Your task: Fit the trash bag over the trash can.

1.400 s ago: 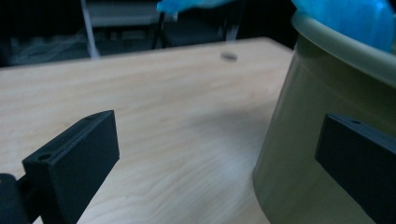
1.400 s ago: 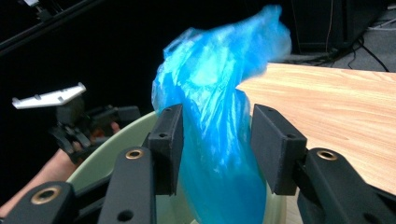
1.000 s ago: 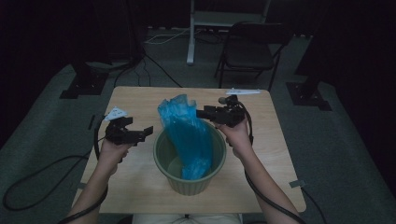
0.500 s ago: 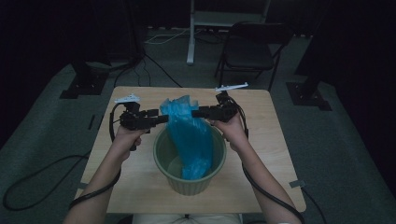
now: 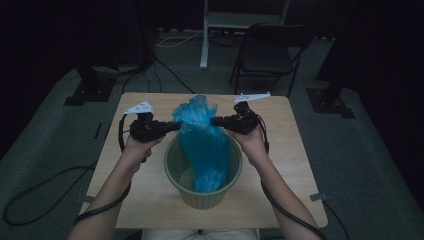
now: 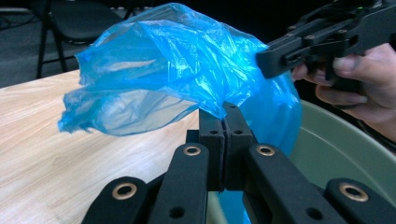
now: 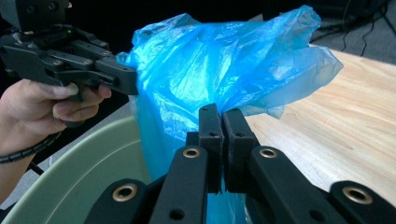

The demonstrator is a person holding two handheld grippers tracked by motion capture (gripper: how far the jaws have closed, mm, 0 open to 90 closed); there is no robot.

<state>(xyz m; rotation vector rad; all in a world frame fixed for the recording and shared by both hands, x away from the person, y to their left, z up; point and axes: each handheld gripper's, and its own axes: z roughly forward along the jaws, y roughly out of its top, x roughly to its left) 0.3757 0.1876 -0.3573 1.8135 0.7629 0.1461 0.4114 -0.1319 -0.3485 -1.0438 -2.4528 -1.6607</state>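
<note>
A crumpled blue plastic bag (image 5: 202,137) hangs into a green round bin (image 5: 200,200) on the wooden table (image 5: 295,165), its top standing above the rim. My left gripper (image 5: 176,126) meets the bag's left upper edge, and in the left gripper view the gripper (image 6: 225,109) has just been closing, with blue film (image 6: 177,60) pinched between its pads. My right gripper (image 5: 215,121) is at the bag's right upper edge. It (image 7: 221,112) has also just been closing, and the bag (image 7: 219,60) is caught between its pads. Each gripper view shows the opposite gripper touching the bag.
The bin (image 6: 336,149) sits near the table's front middle, directly under both grippers. Bare wood lies left, right and behind it. Beyond the table stand a black folding chair (image 5: 272,50) and a white stand (image 5: 205,35). Cables run on the floor (image 5: 45,185).
My left gripper travelled right and up from beside the bin to the bag and closed on its edge. The right gripper stayed in place and closed on the bag's other side.
</note>
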